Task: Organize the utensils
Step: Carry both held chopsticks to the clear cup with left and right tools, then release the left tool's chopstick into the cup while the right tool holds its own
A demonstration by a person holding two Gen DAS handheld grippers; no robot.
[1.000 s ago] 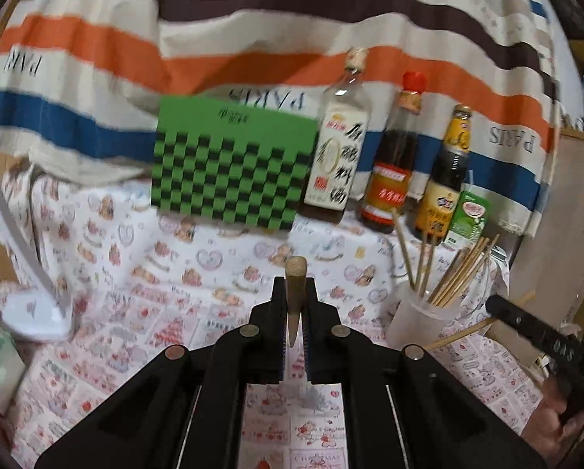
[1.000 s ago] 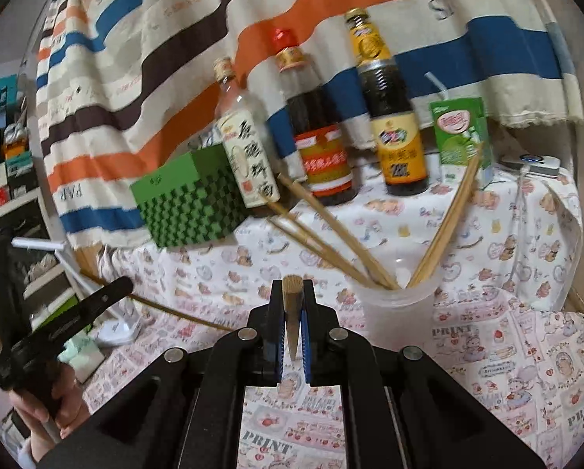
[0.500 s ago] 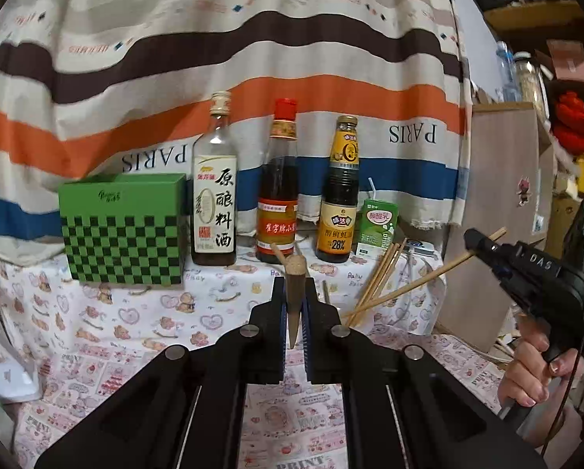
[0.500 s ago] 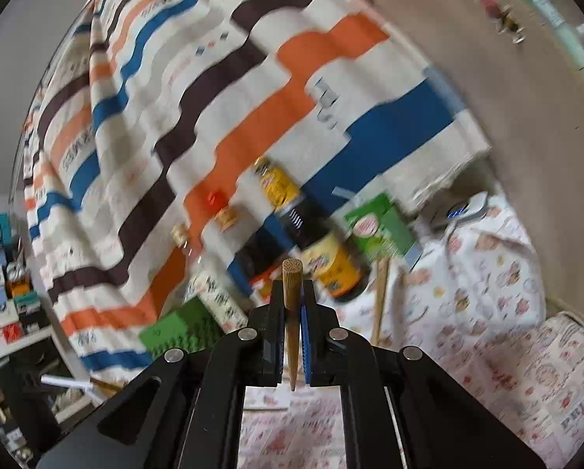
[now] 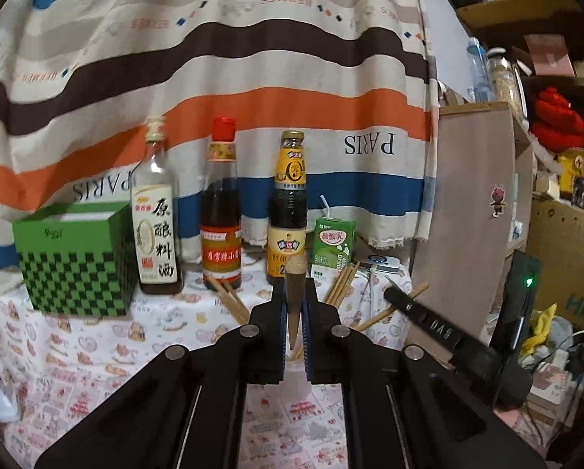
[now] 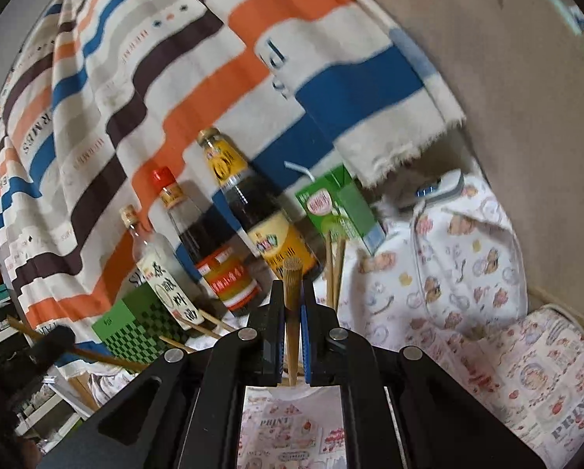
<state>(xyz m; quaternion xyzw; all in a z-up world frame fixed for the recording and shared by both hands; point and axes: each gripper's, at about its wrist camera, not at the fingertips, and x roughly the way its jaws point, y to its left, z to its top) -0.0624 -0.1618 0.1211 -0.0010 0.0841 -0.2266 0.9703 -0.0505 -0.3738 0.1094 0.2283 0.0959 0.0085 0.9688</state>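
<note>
- Left hand-held gripper (image 5: 294,305) clamps one chopstick (image 5: 294,285)
- Right hand-held gripper (image 6: 292,312) grips another chopstick (image 6: 292,293)
- More chopsticks (image 5: 340,285) stand in a clear cup (image 5: 292,375) on the table (image 5: 96,351)

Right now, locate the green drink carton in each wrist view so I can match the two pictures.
Left wrist view: green drink carton stands right of centre, just right of the yellow-labelled bottle.
Right wrist view: the carton is tilted, above and right of centre.
Shared landmark: that yellow-labelled bottle, directly left of the carton in both.
</note>
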